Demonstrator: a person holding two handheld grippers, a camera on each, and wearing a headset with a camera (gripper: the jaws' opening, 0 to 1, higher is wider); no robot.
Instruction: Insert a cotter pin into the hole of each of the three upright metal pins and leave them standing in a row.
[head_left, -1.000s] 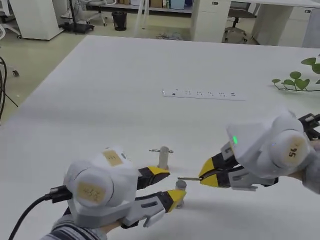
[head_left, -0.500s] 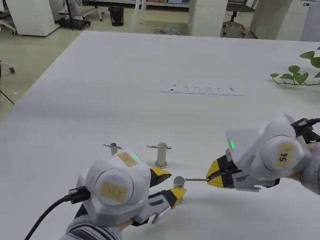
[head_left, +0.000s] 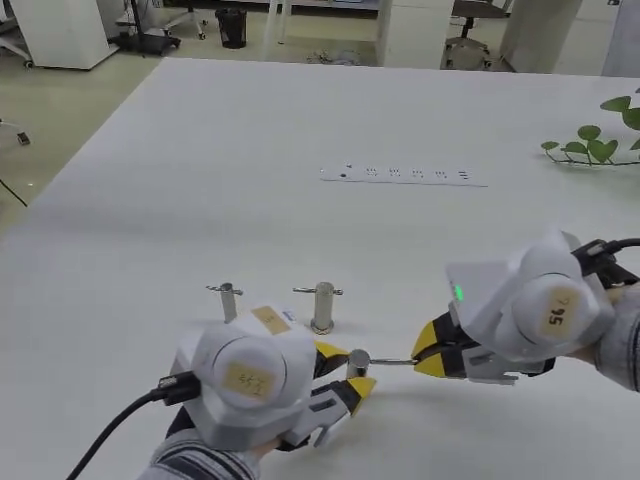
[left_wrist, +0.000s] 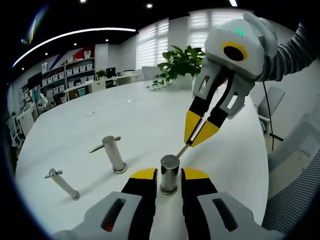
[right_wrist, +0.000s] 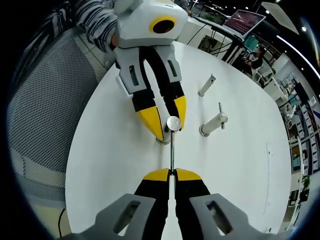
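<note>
While the left gripper (left_wrist: 169, 174) has its jaws closed narrowly on the lower shaft of the nearest metal pin (left_wrist: 169, 169), holding it upright on the table (head_left: 300, 130), the right gripper (right_wrist: 171, 174) has its jaws pressed together on the tail of a cotter pin (right_wrist: 171, 149), which lies level and points at the head of that pin. Tip and pin head meet; whether the tip has entered the hole cannot be told. Judgement: the third and last insertion is in hand. The next move calls for a straight push along the cotter pin's own line, with the left jaws keeping the pin from turning or tipping; a slight misalignment would likely skid the tip off the round shaft. Beyond, the middle metal pin (head_left: 322, 308) and the far metal pin (head_left: 228, 300) stand upright, each already cross-pinned near its top, apart from the work and not obstructing. Further off lie a power strip (head_left: 405, 177) and a plant (head_left: 590, 155), clear of the row. Nothing stands in the way
</note>
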